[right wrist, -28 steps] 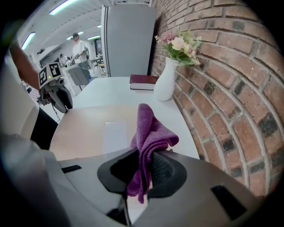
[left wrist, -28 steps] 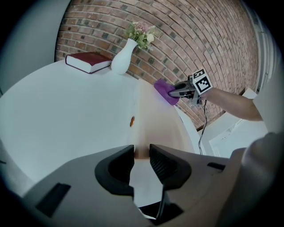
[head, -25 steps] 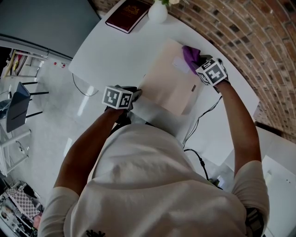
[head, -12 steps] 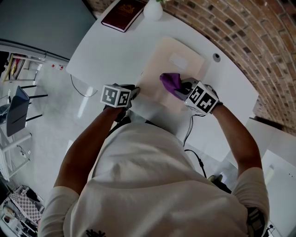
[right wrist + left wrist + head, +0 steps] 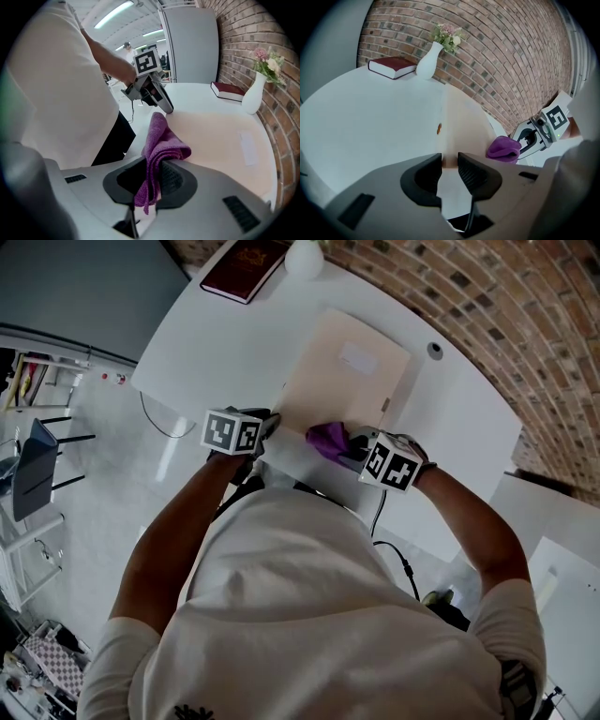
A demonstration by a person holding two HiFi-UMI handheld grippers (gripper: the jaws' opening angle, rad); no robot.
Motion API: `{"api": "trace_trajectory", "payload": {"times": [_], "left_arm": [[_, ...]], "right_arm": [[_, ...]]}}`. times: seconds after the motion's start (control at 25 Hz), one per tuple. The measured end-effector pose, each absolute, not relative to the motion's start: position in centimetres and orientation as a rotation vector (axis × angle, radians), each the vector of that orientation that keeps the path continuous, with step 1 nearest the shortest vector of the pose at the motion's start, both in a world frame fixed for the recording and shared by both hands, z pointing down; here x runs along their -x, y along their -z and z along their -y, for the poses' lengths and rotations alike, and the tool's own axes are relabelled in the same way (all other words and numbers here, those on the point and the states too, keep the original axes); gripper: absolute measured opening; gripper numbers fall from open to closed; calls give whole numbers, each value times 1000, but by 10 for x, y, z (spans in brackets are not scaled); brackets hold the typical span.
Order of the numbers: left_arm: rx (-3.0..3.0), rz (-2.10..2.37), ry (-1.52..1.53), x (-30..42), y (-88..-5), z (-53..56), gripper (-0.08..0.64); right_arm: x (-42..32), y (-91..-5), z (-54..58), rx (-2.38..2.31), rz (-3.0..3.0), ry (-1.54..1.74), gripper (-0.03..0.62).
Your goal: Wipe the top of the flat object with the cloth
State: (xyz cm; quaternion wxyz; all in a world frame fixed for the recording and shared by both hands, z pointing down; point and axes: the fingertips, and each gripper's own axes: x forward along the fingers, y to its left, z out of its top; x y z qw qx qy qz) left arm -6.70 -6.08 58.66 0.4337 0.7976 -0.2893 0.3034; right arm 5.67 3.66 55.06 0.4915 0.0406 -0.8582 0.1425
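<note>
Left gripper [image 5: 270, 425], jaws narrowly parted, stays at the 7 o'clock corner of the flat object [image 5: 342, 381]; right gripper [image 5: 351, 443], clamped on the cloth [image 5: 327, 438], has swept from 1 o'clock to the 6 o'clock edge, apparently completing one pass.

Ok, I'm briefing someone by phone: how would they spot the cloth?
Find the white table by the brick wall, with a large pale beige board lying flat on it. At the board's near edge the right gripper pinches the cloth: a crumpled wad, the only purple thing there.
</note>
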Motion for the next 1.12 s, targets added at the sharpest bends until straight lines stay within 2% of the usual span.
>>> {"api": "trace_trajectory", "payload": {"times": [1.12], "left_arm": [[-2011, 723, -816, 63, -587, 60, 121]], "right_arm": [[-160, -567, 68, -264, 2018, -359, 83]]}}
